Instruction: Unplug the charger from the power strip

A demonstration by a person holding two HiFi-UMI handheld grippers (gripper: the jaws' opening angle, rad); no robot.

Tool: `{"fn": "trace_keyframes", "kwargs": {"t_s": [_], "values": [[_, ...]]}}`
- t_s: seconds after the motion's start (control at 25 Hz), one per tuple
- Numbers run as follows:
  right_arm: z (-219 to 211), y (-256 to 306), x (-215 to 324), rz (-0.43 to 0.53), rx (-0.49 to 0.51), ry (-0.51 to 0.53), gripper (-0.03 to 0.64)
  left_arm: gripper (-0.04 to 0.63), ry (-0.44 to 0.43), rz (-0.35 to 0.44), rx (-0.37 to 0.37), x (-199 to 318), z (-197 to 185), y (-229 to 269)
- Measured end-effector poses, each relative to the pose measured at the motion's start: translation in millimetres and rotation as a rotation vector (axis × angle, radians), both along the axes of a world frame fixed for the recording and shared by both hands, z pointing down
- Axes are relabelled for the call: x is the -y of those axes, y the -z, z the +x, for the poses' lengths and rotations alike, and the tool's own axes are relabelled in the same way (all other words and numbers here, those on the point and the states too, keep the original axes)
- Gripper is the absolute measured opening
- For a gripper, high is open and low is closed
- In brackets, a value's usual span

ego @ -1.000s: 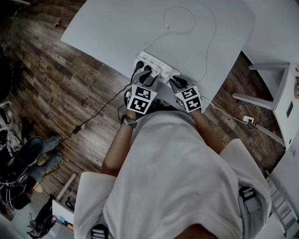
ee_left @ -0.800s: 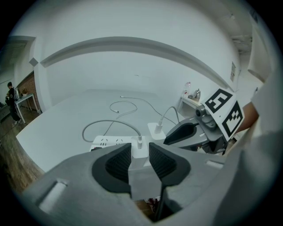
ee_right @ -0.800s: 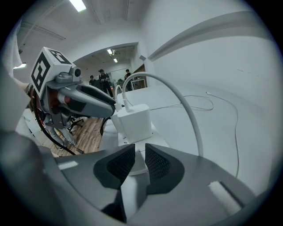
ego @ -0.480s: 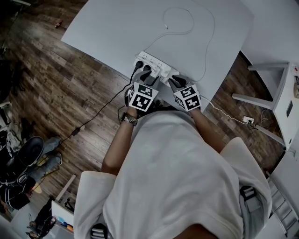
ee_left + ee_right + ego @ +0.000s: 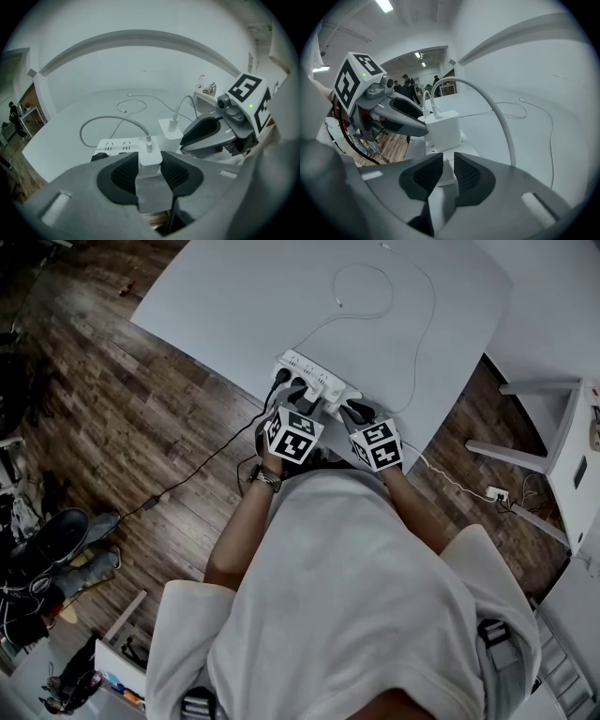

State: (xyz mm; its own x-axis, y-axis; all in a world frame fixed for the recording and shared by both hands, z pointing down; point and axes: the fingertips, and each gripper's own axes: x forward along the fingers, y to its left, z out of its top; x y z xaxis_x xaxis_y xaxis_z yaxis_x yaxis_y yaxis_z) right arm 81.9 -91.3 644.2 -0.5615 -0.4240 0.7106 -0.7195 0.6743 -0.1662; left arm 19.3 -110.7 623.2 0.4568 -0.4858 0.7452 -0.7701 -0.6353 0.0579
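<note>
A white power strip [image 5: 314, 379] lies near the front edge of the white table [image 5: 234, 296], with two white chargers plugged in. My left gripper [image 5: 150, 169] points down over the nearer charger [image 5: 150, 157]. The charger sits between its ribbed pads [image 5: 124, 173], which stand wide at its two sides. The second charger [image 5: 171, 129] stands just beyond, with its thick cable [image 5: 487, 101] arching away. My right gripper [image 5: 444, 172] is shut on the strip's end [image 5: 446, 174]. In the head view the left gripper [image 5: 300, 399] and the right gripper [image 5: 356, 414] meet at the strip.
A thin white cable [image 5: 361, 287] loops across the table behind the strip. A black cord [image 5: 206, 460] runs from the strip off the table to the wooden floor. A white stool [image 5: 544, 418] and a floor socket [image 5: 495, 493] are at the right. People stand far off.
The left gripper has come a little lower and closer onto the strip. The right gripper has stayed where it was.
</note>
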Motion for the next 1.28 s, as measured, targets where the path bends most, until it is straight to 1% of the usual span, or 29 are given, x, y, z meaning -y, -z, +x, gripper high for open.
{"fn": "trace_keyframes", "kwargs": {"t_s": [0.12,0.24,0.44,0.72,0.92,1.08,1.16,1.28], "values": [[0.0,0.9,-0.1,0.005,0.003,-0.001,0.072,0.144,0.012,0.011,-0.001,0.0,0.5,0.3],[-0.2,1.3,0.4,0.008,0.003,0.001,0.071,0.143,0.021,0.018,-0.023,0.1,0.2,1.2],[3.2,2.0,-1.8,0.01,0.001,-0.006,0.061,0.143,0.008,0.011,-0.046,-2.7,2.9,1.8],[-0.5,4.0,-1.6,0.01,0.002,-0.009,0.063,0.141,0.031,0.003,-0.072,-2.4,-1.0,4.5],[0.2,4.3,-2.9,0.01,0.009,-0.016,0.068,0.141,0.074,0.011,-0.118,-2.4,-1.2,6.1],[0.3,4.3,-4.1,0.012,0.014,-0.015,0.075,0.141,0.106,0.01,-0.137,-3.5,-2.5,5.4],[-0.4,5.1,-4.2,0.014,0.013,-0.014,0.075,0.141,0.094,0.02,-0.13,-2.9,-2.5,6.3],[-3.3,5.5,-3.4,0.017,0.008,-0.01,0.08,0.14,0.051,0.039,-0.079,-1.9,-3.1,7.2]]}}
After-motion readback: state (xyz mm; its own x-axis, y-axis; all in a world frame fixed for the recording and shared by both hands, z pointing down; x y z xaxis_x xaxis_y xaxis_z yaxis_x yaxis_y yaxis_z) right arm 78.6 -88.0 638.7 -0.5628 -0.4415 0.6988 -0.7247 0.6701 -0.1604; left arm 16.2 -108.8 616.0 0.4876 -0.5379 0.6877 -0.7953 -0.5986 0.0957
